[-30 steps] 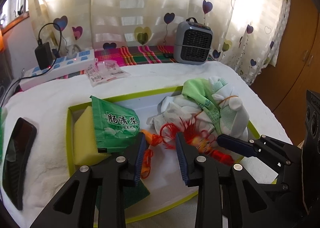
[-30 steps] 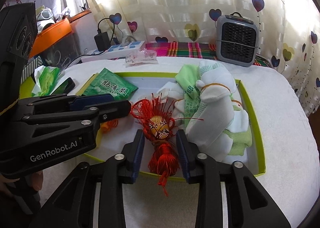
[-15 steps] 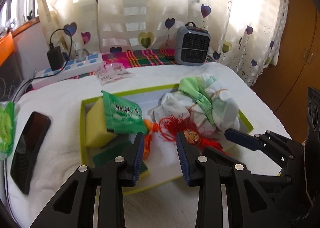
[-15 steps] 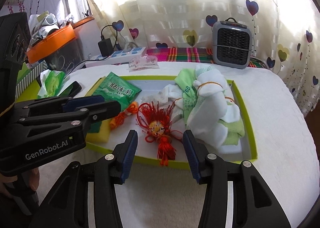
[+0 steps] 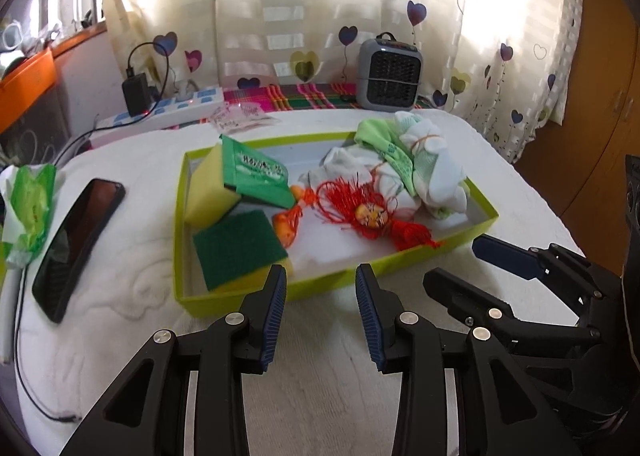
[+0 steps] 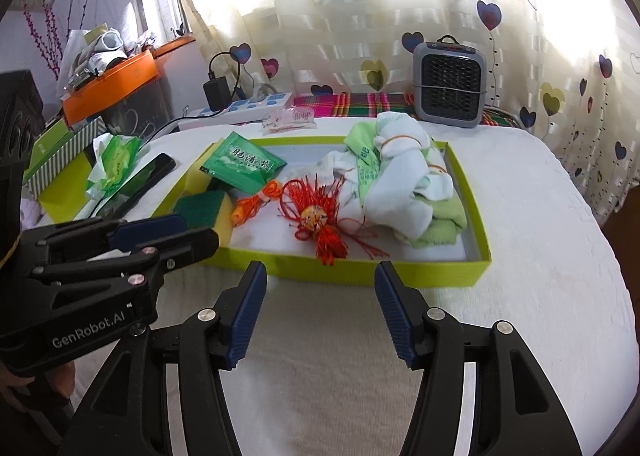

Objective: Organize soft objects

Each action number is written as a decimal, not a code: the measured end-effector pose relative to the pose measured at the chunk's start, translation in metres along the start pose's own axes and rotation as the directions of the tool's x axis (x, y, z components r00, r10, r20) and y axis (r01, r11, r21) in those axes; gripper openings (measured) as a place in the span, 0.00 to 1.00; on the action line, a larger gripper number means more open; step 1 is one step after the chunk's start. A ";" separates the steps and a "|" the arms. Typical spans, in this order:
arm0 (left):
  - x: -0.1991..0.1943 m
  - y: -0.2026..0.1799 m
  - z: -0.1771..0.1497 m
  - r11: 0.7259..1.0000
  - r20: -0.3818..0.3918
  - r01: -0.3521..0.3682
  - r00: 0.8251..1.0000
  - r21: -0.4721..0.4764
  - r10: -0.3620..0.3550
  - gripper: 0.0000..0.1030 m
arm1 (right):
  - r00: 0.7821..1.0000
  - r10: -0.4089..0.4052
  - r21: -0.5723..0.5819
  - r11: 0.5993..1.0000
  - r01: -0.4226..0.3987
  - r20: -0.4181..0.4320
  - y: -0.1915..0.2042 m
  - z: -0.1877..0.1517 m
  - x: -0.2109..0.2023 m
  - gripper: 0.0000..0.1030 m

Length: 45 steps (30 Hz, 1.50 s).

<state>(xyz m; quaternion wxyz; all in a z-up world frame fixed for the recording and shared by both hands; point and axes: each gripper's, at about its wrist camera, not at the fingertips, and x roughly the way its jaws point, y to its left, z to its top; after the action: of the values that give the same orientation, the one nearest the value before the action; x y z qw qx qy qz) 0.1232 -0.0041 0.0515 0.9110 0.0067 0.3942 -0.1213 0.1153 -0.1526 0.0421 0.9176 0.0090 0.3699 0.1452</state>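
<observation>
Left wrist view: showing left gripper hovering in front of the lime-green tray, jaws apart and gripping nothing; right gripper alongside, jaws likewise parted and gripping nothing.

Tray contents, lying on a white-towelled surface:
- bundled white and green socks, piling at the far right;
- red tassel ornament with painted face, resting mid-tray, fringe draping over the near rim;
- orange cord charm, lying just beside the tassel;
- two scouring sponges, yellow with green pad;
- green tea sachet, leaning on the rear sponge.

Risks, judging from the layout: tassel threads snagging on the rim or on the orange cord during any lift; sock bundle loosening if pinched by one layer; smartphone sitting near the tray's left side, risking a knock.

Right wrist view, legible writing: "GenRobot.AI" on the left gripper body; sachet printed "肠清茶".
</observation>
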 end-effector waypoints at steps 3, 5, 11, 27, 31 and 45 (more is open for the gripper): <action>-0.004 0.000 -0.007 1.000 -0.001 -0.004 1.000 -0.017 0.004 0.34 | 1.000 -0.009 -0.007 1.000 0.009 -0.008 0.000 -0.005 -0.001 0.56; -0.003 0.001 -0.014 0.999 -0.019 -0.023 1.000 -0.027 0.023 0.35 | 0.999 -0.027 -0.006 1.000 0.026 -0.023 -0.001 -0.009 -0.001 0.56; 0.005 0.006 -0.037 0.995 -0.085 -0.081 0.993 -0.055 0.076 0.35 | 0.996 -0.046 -0.001 0.999 0.046 -0.071 -0.007 -0.021 0.004 0.56; 0.010 -0.002 -0.060 0.981 -0.075 -0.177 0.982 -0.072 0.172 0.40 | 0.986 -0.095 0.007 0.995 0.097 -0.140 -0.020 -0.037 0.009 0.56; 0.009 -0.003 -0.061 0.977 -0.069 -0.189 0.981 -0.096 0.183 0.40 | 0.983 -0.109 -0.014 0.994 0.108 -0.146 -0.018 -0.038 0.011 0.57; 0.009 -0.003 -0.060 0.976 -0.066 -0.194 0.980 -0.100 0.188 0.41 | 0.981 -0.119 -0.045 0.992 0.114 -0.153 -0.013 -0.039 0.013 0.65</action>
<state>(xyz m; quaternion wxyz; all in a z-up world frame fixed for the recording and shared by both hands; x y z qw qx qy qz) 0.0855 -0.0022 0.0035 0.9061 -0.0004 0.4229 -0.0118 0.1013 -0.1645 0.0036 0.8929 -0.0407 0.4374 0.0982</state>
